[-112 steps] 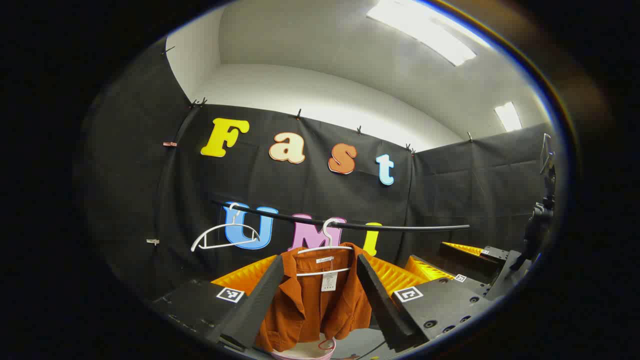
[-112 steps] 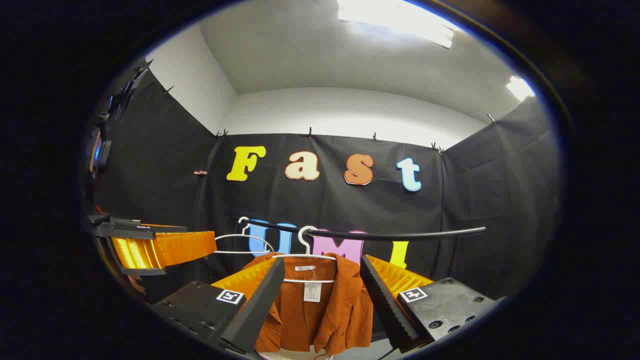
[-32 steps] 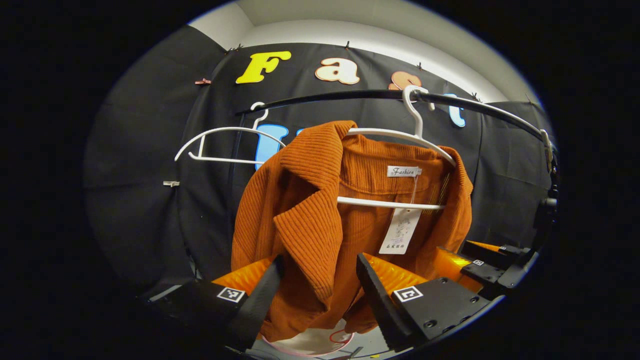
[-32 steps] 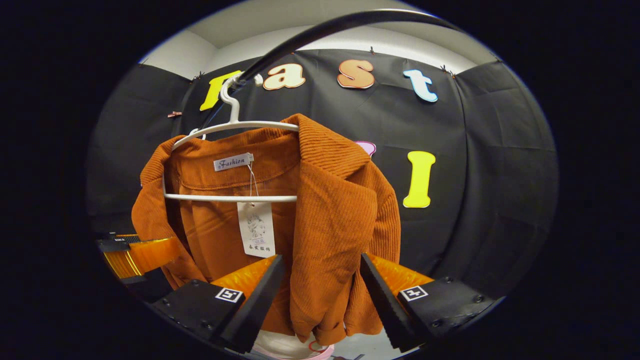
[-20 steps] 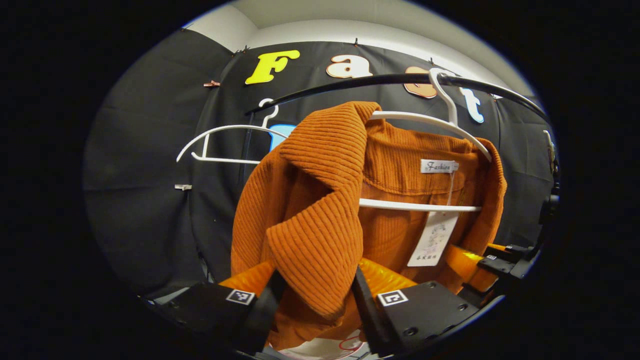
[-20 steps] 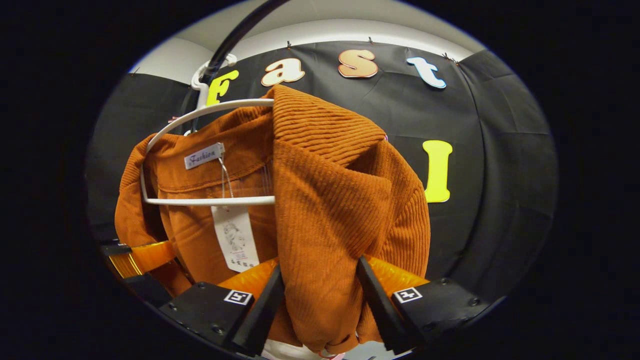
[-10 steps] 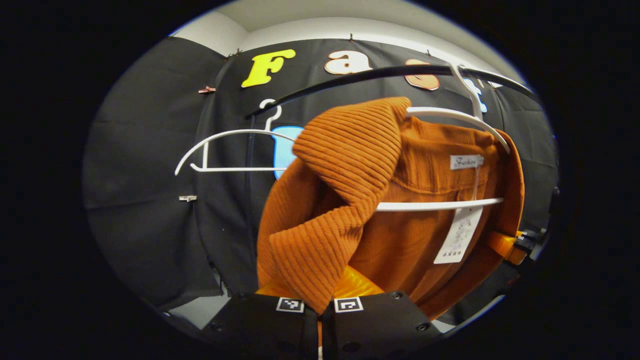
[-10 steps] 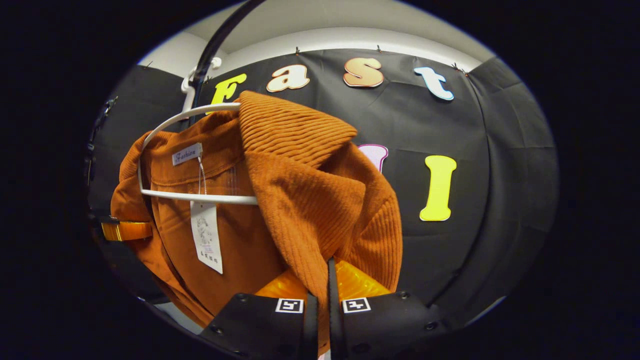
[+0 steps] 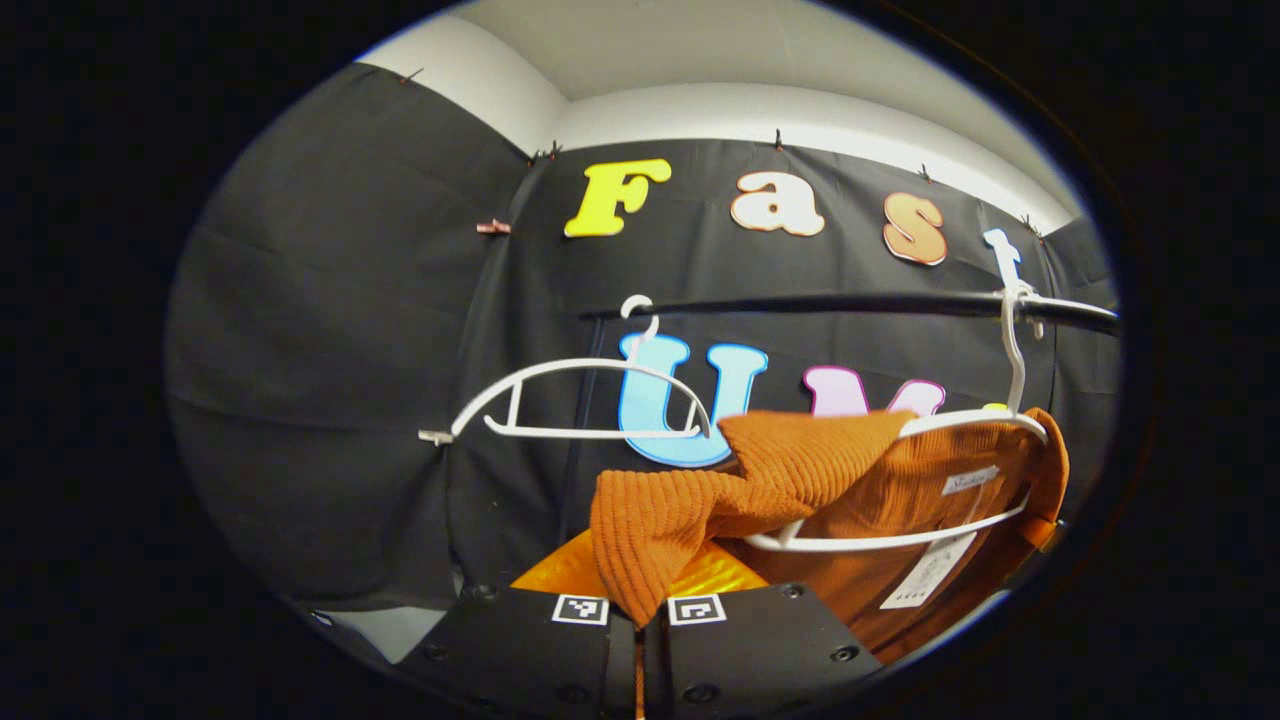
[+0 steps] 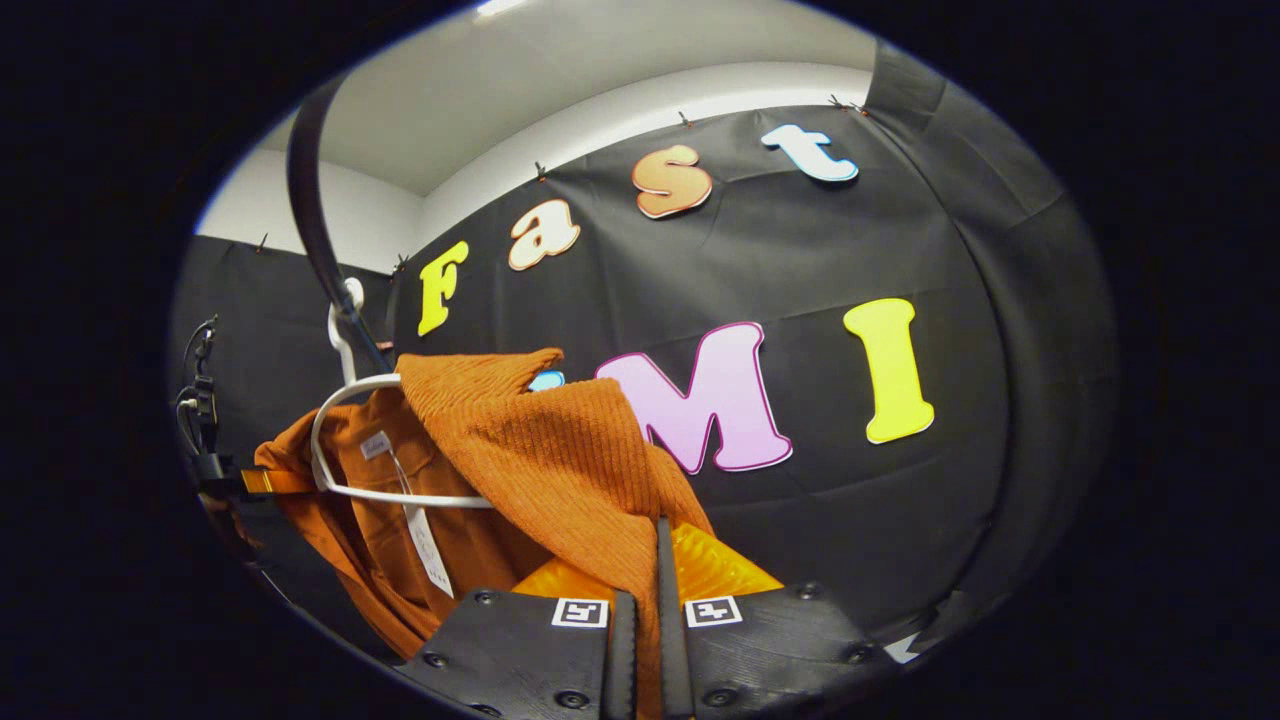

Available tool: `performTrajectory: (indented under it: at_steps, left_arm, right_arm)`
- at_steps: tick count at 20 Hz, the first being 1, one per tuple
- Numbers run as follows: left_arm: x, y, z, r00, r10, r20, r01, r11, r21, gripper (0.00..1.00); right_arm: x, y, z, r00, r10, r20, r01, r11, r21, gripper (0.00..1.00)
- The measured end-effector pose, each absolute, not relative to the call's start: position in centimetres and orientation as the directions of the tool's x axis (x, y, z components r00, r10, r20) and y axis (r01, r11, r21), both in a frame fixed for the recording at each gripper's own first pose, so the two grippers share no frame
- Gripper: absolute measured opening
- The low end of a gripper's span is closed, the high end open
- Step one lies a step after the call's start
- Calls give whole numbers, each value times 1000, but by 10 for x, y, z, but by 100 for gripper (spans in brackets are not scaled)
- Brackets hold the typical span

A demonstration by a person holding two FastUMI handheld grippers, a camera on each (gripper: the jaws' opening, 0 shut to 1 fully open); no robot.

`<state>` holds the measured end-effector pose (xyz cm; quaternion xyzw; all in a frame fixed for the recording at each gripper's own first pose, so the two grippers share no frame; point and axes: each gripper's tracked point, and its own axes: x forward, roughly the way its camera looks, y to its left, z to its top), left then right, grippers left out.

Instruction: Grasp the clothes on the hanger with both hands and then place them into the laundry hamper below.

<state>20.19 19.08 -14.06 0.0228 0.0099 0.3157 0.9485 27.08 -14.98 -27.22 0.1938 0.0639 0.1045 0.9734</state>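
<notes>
The left gripper (image 9: 638, 625), at the bottom middle of the left gripper view, is pinched tight on one side of the orange jacket (image 9: 860, 490). The right gripper (image 10: 640, 625), at the bottom middle of the right gripper view, is pinched on the other side (image 10: 560, 470). The jacket is seen on a white hanger (image 9: 985, 425) under the black rail (image 9: 850, 303). A bare hanger (image 9: 570, 395) is hung at middle left.

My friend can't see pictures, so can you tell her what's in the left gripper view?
The left gripper is shut on the lapel of an orange jacket, pulling it sideways off a white hanger that hangs from a black rail. An empty hanger hangs further left on the rail.
</notes>
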Motion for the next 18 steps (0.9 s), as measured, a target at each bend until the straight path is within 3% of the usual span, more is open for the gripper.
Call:
performTrajectory:
  at_steps: [6,8,9,11,12,14,15,16,18]
  left_arm:
    - [216,199,-112,820,569,65,-572,807,148,6]
    - [223,203,-107,841,537,73,-540,820,190,6]
    - [227,207,-110,853,518,64,-519,830,206,7]
    - [230,219,-130,860,509,12,-500,839,217,6]
    - [226,225,-147,856,517,-30,-501,842,199,6]
    - [219,231,-185,845,519,-126,-499,852,159,7]
    - [216,234,-206,833,525,-175,-506,850,145,9]
    - [214,234,-225,822,527,-217,-511,850,130,9]
    - [210,223,-257,813,509,-284,-500,859,109,9]
  right_arm:
    - [289,-190,-221,993,108,57,-121,923,365,13]
    - [297,-197,-220,994,93,58,-107,935,338,9]
    - [299,-193,-224,994,101,49,-112,939,326,13]
    - [303,-182,-247,991,132,-4,-124,941,315,13]
    - [302,-175,-260,988,146,-40,-126,937,325,9]
    - [297,-166,-286,982,158,-101,-118,939,323,18]
    - [292,-162,-301,977,164,-135,-114,941,318,18]
    - [286,-157,-315,970,172,-172,-111,942,318,9]
    - [275,-146,-338,952,191,-239,-111,944,311,14]
